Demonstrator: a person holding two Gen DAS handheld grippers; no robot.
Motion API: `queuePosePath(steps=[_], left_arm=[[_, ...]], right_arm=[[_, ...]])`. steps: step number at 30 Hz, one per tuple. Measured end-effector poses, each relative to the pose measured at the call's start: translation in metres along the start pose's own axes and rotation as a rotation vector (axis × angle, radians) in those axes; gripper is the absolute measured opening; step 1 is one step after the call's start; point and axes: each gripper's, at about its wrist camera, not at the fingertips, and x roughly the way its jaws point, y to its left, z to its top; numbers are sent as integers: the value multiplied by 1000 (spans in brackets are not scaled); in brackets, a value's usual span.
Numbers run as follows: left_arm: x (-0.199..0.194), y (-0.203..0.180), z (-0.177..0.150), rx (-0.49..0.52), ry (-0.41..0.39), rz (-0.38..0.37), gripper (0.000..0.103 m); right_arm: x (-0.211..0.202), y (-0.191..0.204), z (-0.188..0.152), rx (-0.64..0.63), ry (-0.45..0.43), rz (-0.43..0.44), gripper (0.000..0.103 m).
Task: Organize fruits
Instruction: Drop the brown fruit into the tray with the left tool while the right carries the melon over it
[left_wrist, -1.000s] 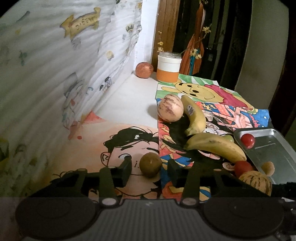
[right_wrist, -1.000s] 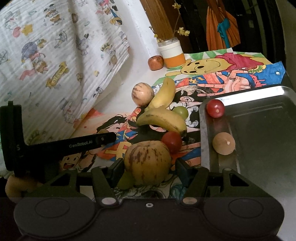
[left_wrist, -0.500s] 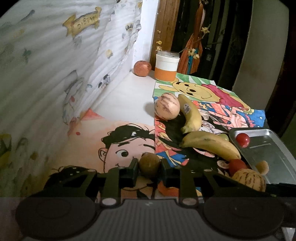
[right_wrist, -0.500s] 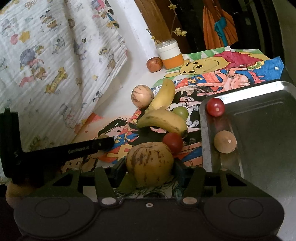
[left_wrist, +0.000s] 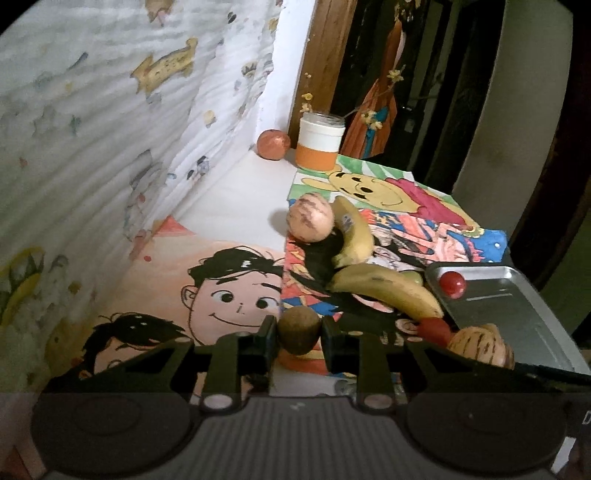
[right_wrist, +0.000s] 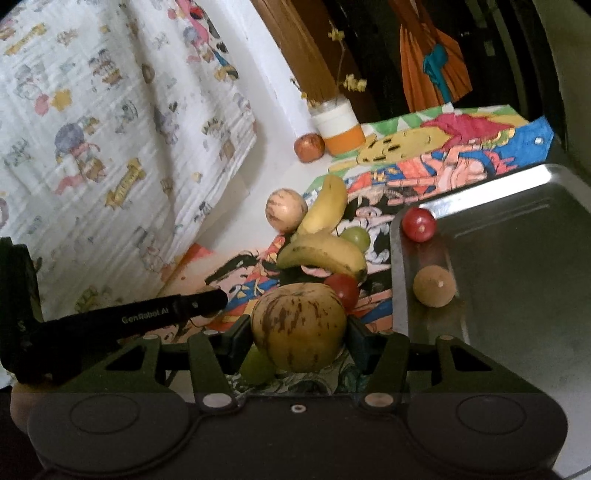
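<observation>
While I look along my left gripper (left_wrist: 299, 332), its two black pads are closed tight on a small brown kiwi (left_wrist: 298, 329), round, dull and rough-skinned, held just above the cartoon mat (left_wrist: 221, 291). Beyond it on the mat lie two yellow bananas (left_wrist: 384, 291), the near one speckled with brown, the far one bearing a small sticker. A pale striped melon (left_wrist: 309, 218) sits touching the far banana's left side. To the right a metal tray (left_wrist: 517, 314) holds a red cherry tomato (left_wrist: 451, 284) in its far corner. A reddish apple (left_wrist: 273, 144) and a white and orange jar (left_wrist: 320, 147) stand far off by the wall.

From my right gripper (right_wrist: 299, 332), I see the jaws partly open yet clamped on a big yellow-green striped melon (right_wrist: 299, 326) with brown streaks and a dimpled top; they have just been closing on it. A green grape (right_wrist: 256, 363) shows just below its left side and a red tomato (right_wrist: 342, 290) sits just behind it. The tray (right_wrist: 517, 258) lies to the right, holding another red tomato (right_wrist: 418, 224) near its far-left corner and a tan round fruit (right_wrist: 434, 286) by the left wall. My left gripper (right_wrist: 129, 321) reaches in from the left.
</observation>
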Motion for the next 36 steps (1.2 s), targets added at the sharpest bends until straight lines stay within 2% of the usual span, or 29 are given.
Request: queuePosePath(steps=[4,17,24,30,36], left_arm=[[-7,-9,-2,-1,-8,-16,28],[-16,-68,-13,22,-14,-123,28],[-15,-108,-19,43,2,-212,28],[-6,-136,-22,74,18,-249,28],[3,-150,-31,99,57,-275,28]], right_arm=[[-16,-7,2,23,-32,5,56],[-66,-46,21,21,-117,-75,56],[-85,-72,46,-100,-107,-97,56],[-79,-87,66,-190,-77,-96,56],[-55,-105,79,-198,-48,-90,56]])
